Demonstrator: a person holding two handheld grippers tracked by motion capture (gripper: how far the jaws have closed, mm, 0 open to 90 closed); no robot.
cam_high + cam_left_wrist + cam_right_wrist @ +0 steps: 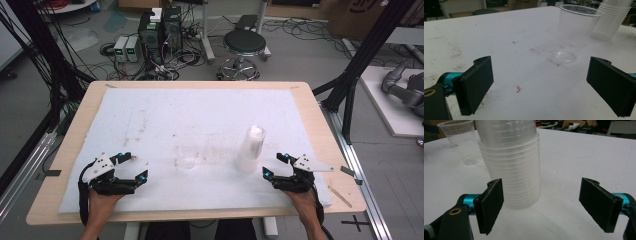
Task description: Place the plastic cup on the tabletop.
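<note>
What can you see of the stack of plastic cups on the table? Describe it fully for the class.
The stack of cups is a tall column of clear, thin plastic cups nested tightly, their rims forming close ridges along its lower part. It stands upside down, wide end on the white padded mat, narrowing upward and leaning slightly. It sits right of a single clear cup, apart from it. The right gripper rests just short of it with jaws open; nothing touches the stack but the mat.

Both forearms reach in over the table's near edge. The left gripper and right gripper rest low near that edge, well apart, jaws spread wide, gripping nothing.
</note>
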